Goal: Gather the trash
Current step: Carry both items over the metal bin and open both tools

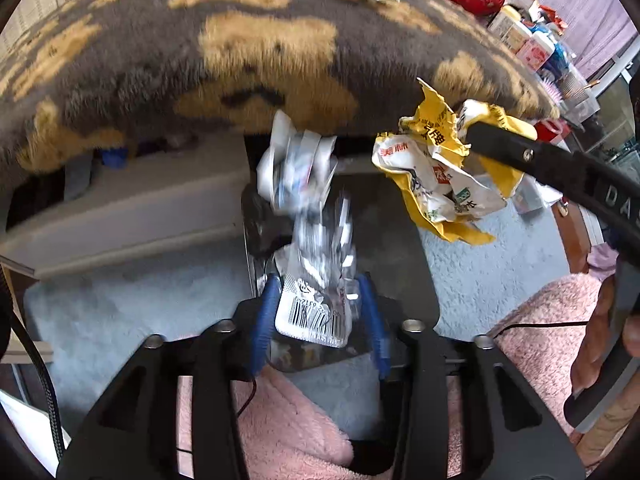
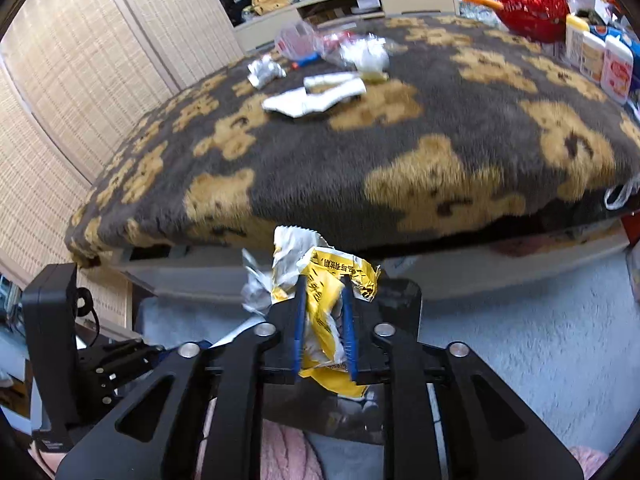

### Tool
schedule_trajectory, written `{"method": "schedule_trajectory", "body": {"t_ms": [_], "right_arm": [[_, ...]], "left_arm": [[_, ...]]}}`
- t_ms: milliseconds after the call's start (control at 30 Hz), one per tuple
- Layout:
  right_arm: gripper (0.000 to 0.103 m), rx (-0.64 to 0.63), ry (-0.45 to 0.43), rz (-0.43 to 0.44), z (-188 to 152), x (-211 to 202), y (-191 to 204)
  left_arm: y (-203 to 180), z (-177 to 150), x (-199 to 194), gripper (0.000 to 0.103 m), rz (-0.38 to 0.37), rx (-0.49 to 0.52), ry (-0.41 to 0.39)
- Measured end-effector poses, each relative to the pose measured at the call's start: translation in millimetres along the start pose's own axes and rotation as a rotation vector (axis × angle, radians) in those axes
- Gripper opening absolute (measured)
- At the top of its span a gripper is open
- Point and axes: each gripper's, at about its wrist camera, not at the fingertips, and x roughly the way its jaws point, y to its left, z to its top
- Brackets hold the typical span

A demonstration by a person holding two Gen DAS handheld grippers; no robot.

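- A thick fleece blanket (image 2: 360, 160), dark grey-brown with tan bear shapes, covers the raised surface that fills the upper half of both views; its pile is deep and fuzzy and its near edge rolls over rounded.
- Below it lies a pale blue-grey carpet (image 1: 120, 312), short and nubbly, and at the bottom of the left wrist view a pink, towel-like fabric (image 1: 288, 432) with a soft looped texture.
- Under both grippers sits a dark bin (image 1: 400, 240) with a smooth liner; its rim shows only in part.
- Two crumpled wrappers are over the bin. The silver-white foil wrapper (image 1: 312, 248) is glossy and creased, long and narrow, its long axis running up the frame away from the left gripper (image 1: 320, 316), with a barcode panel at the near end. It is blurred.
- The left gripper's two blue pads stand apart on either side of the barcode end; there is a gap on the right side, and whether the left pad touches I cannot tell.
- The yellow-and-white printed wrapper (image 2: 324, 312) is a crumpled plastic wad, roughly upright, its torn top edge pointing up.
- The right gripper (image 2: 324, 320) has its two blue pads set narrowly apart with the yellow wrapper wedged between them, both pads against it.
- Back on the blanket lie several white scraps (image 2: 316, 96), flat and papery, and one small silver foil ball (image 2: 264, 72).
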Motion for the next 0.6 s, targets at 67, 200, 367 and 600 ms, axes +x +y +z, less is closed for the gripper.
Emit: {"method": "schedule_trajectory", "body": {"t_ms": [67,200,367,600], "right_arm": [[0.052,0.005,0.021,-0.008,-6.7,6.0,-1.2],[0.063,0.016,0.036,-0.024,-14.2,12.0,-5.1],[0.081,0.019,0.039,-0.058,-15.2,13.2,-7.0],[0.099,0.009,0.023,-0.095,-8.5,9.5,-8.3]], "left_arm": [[0.8,-3.8,3.5,0.059,0.009,0.002,0.008],[6.6,-9.3,6.5,0.064,0.017,-0.013,0.016],[12.9,-9.0,1.6,0.067,0.028,-0.019,0.005],[12.1,-1.6,-15.4,0.076,0.035,-0.008,-0.039]]}}
